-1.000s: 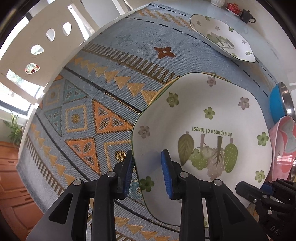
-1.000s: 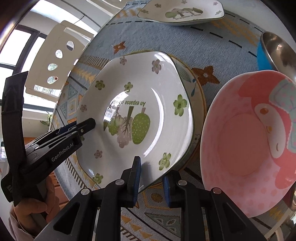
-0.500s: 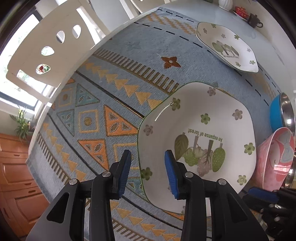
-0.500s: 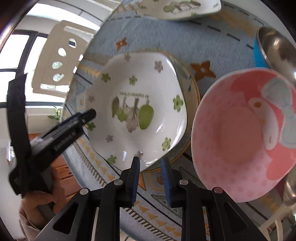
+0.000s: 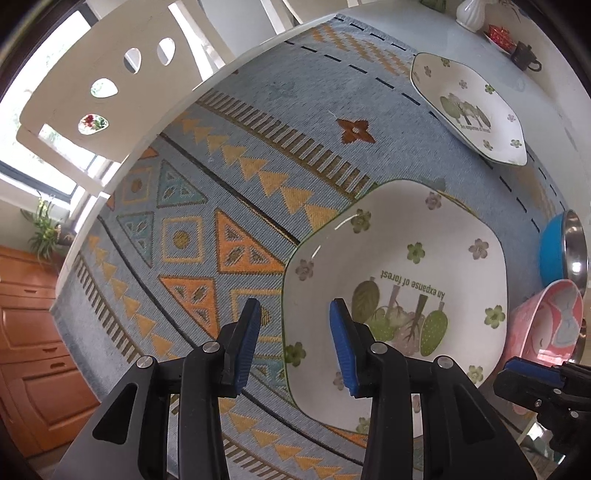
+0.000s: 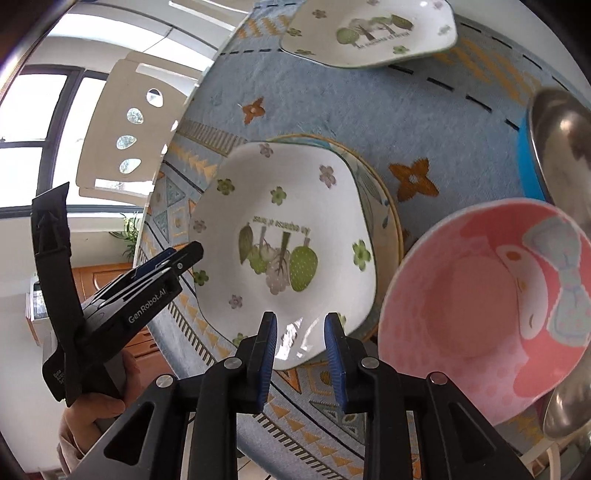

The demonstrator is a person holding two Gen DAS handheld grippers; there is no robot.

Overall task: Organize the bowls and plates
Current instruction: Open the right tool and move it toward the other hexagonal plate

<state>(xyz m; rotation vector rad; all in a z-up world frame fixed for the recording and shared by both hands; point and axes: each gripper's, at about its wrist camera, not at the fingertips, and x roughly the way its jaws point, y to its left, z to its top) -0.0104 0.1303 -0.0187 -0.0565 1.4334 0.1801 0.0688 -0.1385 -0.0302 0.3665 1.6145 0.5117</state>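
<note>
While both grippers hang above the patterned blue table runner (image 5: 229, 155), neither has hold of anything. Left gripper (image 5: 293, 341): jaws parted a moderate way, blue pads clear of the crockery; the near-left rim of the white floral plate (image 5: 399, 258) lies below the gap, and no pad touches it. Right gripper (image 6: 300, 350): jaws are opening, set narrower than the left pair, with the near rim of the same plate seen under and just beyond the gap, untouched.

The white floral plate, printed with trees and the words "An expanse of forest", sits on top of a second dish with a yellow rim (image 6: 391, 218), whose edge shows on the plate's far-right side in the right wrist view. A pink bowl (image 6: 480, 306) stands just right of the right gripper, close beside the stacked pair. Beyond it, further right, is a blue bowl with a steel lining (image 6: 532, 162). A second white floral plate (image 6: 369, 33) lies well ahead of both grippers, apart from the stack.

Beyond the table's far-left edge stands a white chair (image 5: 92, 70). In the right wrist view a hand (image 6: 92, 406) holds the left gripper's body.
</note>
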